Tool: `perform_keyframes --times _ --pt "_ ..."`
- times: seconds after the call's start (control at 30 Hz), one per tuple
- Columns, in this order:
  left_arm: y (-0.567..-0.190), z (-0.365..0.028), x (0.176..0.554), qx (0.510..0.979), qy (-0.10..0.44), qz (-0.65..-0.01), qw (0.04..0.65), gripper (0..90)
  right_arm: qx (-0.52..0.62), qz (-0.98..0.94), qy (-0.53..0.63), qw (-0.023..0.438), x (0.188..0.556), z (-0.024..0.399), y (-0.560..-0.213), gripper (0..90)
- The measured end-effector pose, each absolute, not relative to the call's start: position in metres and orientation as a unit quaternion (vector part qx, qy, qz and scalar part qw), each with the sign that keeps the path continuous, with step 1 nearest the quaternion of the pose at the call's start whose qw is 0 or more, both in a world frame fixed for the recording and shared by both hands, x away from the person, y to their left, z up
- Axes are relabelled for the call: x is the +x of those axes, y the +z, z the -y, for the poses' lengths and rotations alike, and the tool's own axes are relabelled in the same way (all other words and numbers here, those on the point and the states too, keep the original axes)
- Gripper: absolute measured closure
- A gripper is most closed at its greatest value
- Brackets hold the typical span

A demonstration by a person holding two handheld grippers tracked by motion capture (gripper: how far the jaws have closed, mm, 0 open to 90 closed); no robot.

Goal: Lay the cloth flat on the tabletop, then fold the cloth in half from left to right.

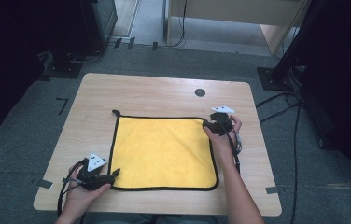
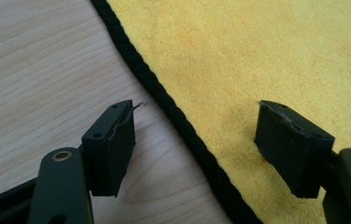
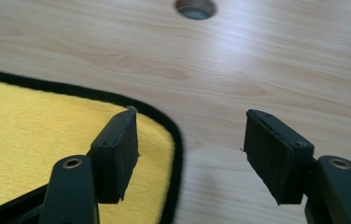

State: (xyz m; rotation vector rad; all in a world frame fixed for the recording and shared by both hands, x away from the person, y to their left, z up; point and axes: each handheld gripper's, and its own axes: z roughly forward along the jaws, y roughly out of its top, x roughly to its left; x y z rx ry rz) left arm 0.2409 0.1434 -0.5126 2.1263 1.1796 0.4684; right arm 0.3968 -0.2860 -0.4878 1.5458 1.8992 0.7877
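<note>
Your yellow cloth (image 1: pixel 163 151) lies flat in the middle of the bench (image 1: pixel 164 91), its black hem square to the bench edges. Your left gripper (image 1: pixel 114 173) sits at the cloth's near left corner, jaws released, straddling the hem (image 2: pixel 173 112) with nothing pinched. Your right gripper (image 1: pixel 207 125) hovers at the far right corner, jaws also released, one over the cloth, the other over bare wood. The risk, as I judge it: if you clench too shallow, you catch only the hem cord and it slips out on the lift. If you close while pressing down, the pads may scrape wood and bunch the cloth, leaving the corners uneven.
</note>
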Motion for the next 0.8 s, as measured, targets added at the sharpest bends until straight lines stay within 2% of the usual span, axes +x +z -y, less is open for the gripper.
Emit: perform_keyframes --times 0.17,0.37,0.43,0.57,0.8 --pt "-0.513 -0.146 0.238 0.810 0.181 -0.452 0.327 29.2 0.579 -0.721 0.245 0.292 0.416 0.277 -0.510 32.6" --pt "-0.513 -0.148 0.237 0.809 0.182 -0.452 0.329 29.2 0.613 -0.690 0.243 0.298 0.431 0.287 -0.512 26.2" --pt "-0.513 -0.148 0.236 0.808 0.182 -0.454 0.328 29.1 0.620 -0.688 0.239 0.290 0.433 0.288 -0.509 25.7" --pt "-0.512 -0.148 0.235 0.806 0.182 -0.463 0.319 27.4 0.615 -0.676 0.274 0.301 0.428 0.281 -0.493 28.9" --pt "-0.509 -0.147 0.228 0.803 0.187 -0.475 0.307 25.5 0.562 -0.705 0.348 0.257 0.426 0.223 -0.469 32.7"
